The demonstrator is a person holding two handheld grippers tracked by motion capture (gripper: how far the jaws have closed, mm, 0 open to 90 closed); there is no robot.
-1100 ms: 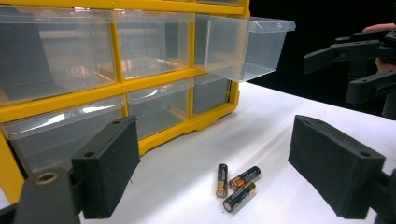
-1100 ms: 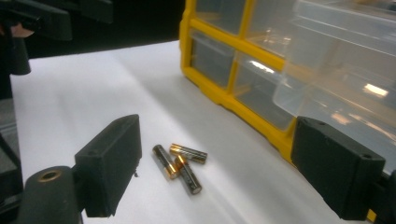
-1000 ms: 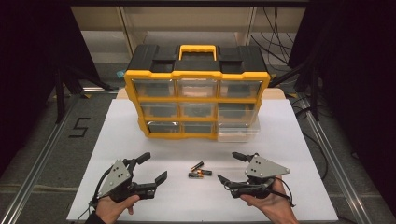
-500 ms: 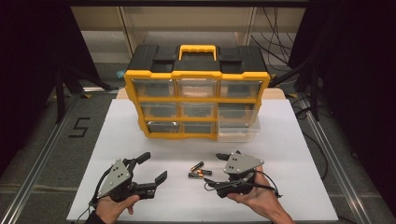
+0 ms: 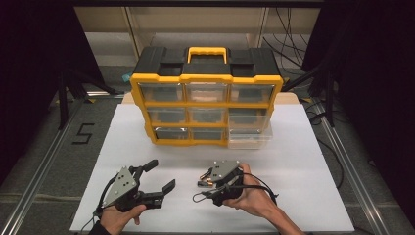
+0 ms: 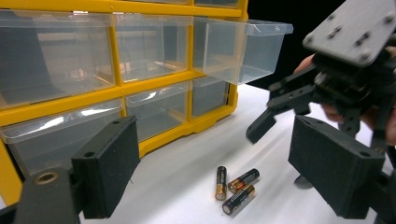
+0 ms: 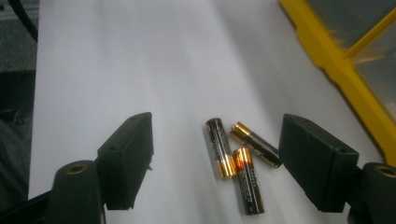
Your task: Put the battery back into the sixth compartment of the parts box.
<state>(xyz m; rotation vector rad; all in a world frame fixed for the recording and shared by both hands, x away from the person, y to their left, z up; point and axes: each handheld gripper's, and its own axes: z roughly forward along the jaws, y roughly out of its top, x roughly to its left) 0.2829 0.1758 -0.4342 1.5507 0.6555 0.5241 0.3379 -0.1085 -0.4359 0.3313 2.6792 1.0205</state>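
At the near edge of the table (image 5: 303, 147), two hands are coming in from the bottom of the high view, each holding a tool. The left tool (image 5: 155, 176) is sitting low over the white surface with its jaws standing wide apart and nothing between them. The right tool (image 5: 206, 185) is leaning in toward the middle of the table, and its jaws, still well apart, have just been closing a little; in the right gripper view they are framing three batteries (image 7: 236, 161) without touching them. The batteries are lying loose on the bare white top, close together, two side by side and one angled across behind them, black with copper-coloured ends; the left gripper view is showing the same cluster just in front of the left tool, with the right tool hanging above and beside it. Beyond the batteries, a yellow and black drawer cabinet (image 5: 208, 78) is standing near the far side of the table, its clear drawers in three rows. One clear drawer (image 5: 249, 134) at the bottom right is sticking out toward the person. The table top is plain, white and matte. Around it, grey floor is showing, with a dark "5" marked at the left, metal rails along both sides, cables trailing at the right, and dark curtains closing in the room.
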